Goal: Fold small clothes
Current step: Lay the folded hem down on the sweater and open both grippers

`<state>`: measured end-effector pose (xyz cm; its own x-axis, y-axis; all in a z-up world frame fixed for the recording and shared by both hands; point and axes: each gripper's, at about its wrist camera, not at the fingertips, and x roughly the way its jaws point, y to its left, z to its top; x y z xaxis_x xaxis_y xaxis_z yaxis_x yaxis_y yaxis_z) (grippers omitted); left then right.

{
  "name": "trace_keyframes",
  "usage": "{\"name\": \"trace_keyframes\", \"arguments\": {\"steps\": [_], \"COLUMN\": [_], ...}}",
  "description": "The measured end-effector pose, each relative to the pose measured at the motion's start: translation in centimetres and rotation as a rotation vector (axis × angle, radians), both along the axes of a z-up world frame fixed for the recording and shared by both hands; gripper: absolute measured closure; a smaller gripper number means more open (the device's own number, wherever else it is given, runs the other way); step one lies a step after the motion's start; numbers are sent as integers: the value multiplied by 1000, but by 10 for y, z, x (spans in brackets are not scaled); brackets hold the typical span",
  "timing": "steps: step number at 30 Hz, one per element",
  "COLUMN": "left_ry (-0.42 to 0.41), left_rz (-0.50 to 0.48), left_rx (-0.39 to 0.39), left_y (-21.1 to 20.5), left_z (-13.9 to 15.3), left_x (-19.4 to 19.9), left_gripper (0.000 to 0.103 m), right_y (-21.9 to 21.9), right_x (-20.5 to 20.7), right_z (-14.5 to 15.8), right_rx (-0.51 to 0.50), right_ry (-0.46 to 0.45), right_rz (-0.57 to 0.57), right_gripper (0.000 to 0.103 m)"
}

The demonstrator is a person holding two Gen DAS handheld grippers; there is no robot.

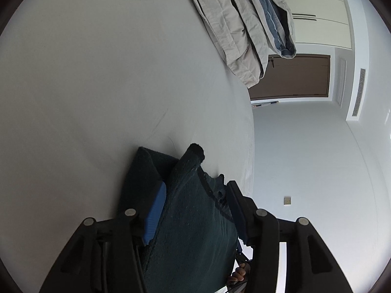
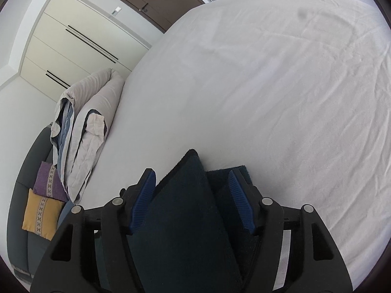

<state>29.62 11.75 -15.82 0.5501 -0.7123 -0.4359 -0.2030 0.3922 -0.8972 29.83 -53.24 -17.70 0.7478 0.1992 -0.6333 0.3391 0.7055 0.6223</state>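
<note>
The dark cloth [image 2: 180,210] sits between our two grippers, held up over the near part of the white bed [image 2: 268,85], with a lower layer of it showing flat on the sheet just past the right gripper's far finger. In the right view, the right gripper [image 2: 193,195] has its blue pads [image 2: 240,200] set around a thick raised fold of the cloth; the left pad presses the fabric, while the other pad looks a little off it, so we judge the grip as closed on the cloth but not tight. In the left view, the left gripper [image 1: 193,210] pinches another bunched part of the same cloth [image 1: 188,219], its one visible blue pad against the fabric and the opposite finger buried in it. We judge the fold as under way: the cloth seems already doubled at least once, yet it is not laid down or smoothed, so setting it flat and squaring the edges remains. We cannot tell what garment it is. Farther off, a rumpled duvet [image 2: 85,127] lies at the bed's edge, with cushions [image 2: 41,210] beyond it, and a wardrobe [image 2: 73,44].
</note>
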Motion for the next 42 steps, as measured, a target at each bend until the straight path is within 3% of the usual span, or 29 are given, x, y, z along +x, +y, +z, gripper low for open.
{"name": "trace_keyframes", "arguments": {"steps": [7,14,21,27,31,34,36,42], "left_ry": [-72,-86,-106,-131,-136,-137,-126,-129], "left_rz": [-93,-141,-159,-174,-177,-184,-190,-199], "left_rx": [175,304,407,489,509,545,575,608], "left_y": [-18,-31,-35,-46,-48,-51,-52,-52], "left_z": [20,14,9,12,11,11,9,7], "left_x": [-48,-85,-104,-114,-113,-114,-114,-119], "left_gripper": [50,50,50,50,51,61,83,94], "right_y": [29,65,80,83,80,80,79,74], "right_x": [-34,-76,-124,-130,-138,-144,-146,-152], "right_z": [19,30,28,7,12,21,22,21], "right_rx": [-184,-363,-399,-441,-441,-471,-490,-488], "right_ry": [36,67,85,134,127,109,118,126], "right_rz": [118,202,190,198,168,149,138,110], "right_gripper": [41,41,41,41,41,41,41,42]}}
